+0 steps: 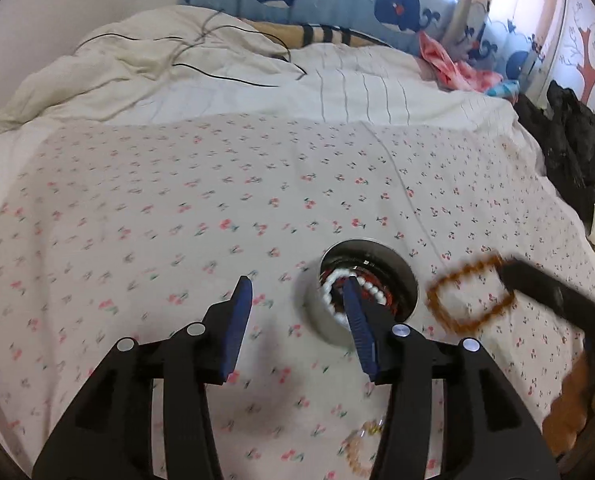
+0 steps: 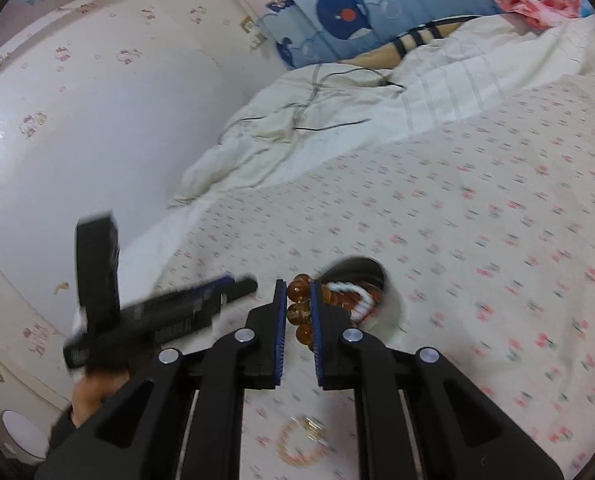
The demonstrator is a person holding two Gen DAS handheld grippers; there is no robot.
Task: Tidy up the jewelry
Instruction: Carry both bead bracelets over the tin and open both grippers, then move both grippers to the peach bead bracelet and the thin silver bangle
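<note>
My left tongs stand open, nothing between the pads, tips hovering over the bed. One blue finger overlaps the tin in the left wrist view; I can't tell if it touches the rim.

The tin is a round metal one, upright on the cherry-print sheet. Inside it lies a white bead string coiled along the wall, with dark reddish beads beside it.

My right tongs are nearly closed, pinching an amber bracelet. Three or four amber beads sit between the pads; the rest of the loop hangs beyond the tips, toward the tin. In the left wrist view the same bracelet shows as a blurred loop in the air, just right of the tin, held up by the right tongs.

A pale pink bracelet with a small gold bit lies on the sheet nearer me than the tin, partly hidden behind my left tongs. The right wrist view shows it too, blurred, apart from the tin.

In the right wrist view my left tongs are seen from the side, with my hand below.

Far end of the bed: rumpled white duvet with a black cable across it.
</note>
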